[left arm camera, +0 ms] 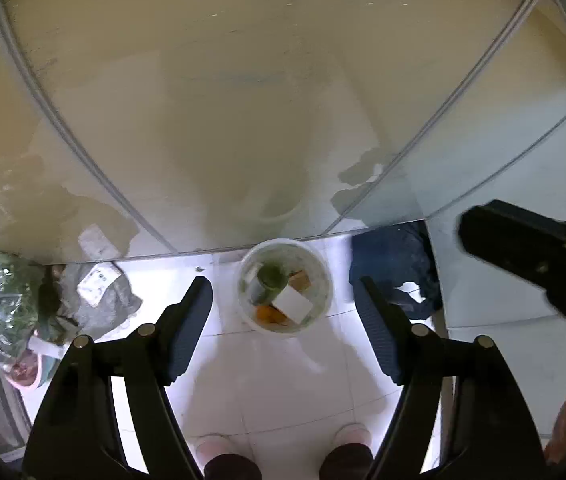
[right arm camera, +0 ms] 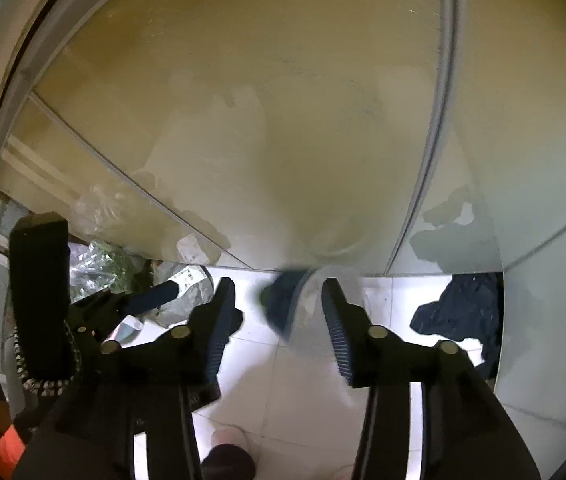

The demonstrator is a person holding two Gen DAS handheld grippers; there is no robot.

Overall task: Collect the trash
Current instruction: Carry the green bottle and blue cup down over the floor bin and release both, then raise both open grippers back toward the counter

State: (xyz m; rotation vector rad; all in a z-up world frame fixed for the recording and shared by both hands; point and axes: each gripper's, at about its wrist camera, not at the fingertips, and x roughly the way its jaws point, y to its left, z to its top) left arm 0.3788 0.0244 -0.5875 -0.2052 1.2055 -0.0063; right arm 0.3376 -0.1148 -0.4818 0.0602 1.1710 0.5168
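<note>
- Left wrist view, far left, at about nine o'clock from the left gripper (left arm camera: 285, 312): a clear plastic bag of greens (left arm camera: 1, 300) lies on the white tiled floor (left arm camera: 295, 392), with a crumpled grey bag bearing a white label (left arm camera: 101, 292) just beside it on its right.
- Middle of the same view: the left gripper's two black fingers stand wide apart with nothing between the pads.
- At twelve o'clock from that gap, just beyond the fingertips, a white bucket (left arm camera: 285, 286) sits on the floor against the frosted glass wall (left arm camera: 263, 100). It holds trash: a green can, a white card and orange scraps.
- At two o'clock from the left gripper, a dark blue cloth (left arm camera: 397, 268) lies crumpled on the floor by the wall.
- Far right of that view: the right gripper's black body (left arm camera: 539, 256) reaches in.
- Bottom edge: the person's two pale slippers (left arm camera: 349, 436) stand on the tiles.
- Right wrist view: the right gripper (right arm camera: 279, 304) is partly open. A blurred clear plastic cup (right arm camera: 311, 312) with something dark blue beside it sits between the fingertips; no pad visibly presses on it.
- At three o'clock from it lies the dark cloth.
</note>
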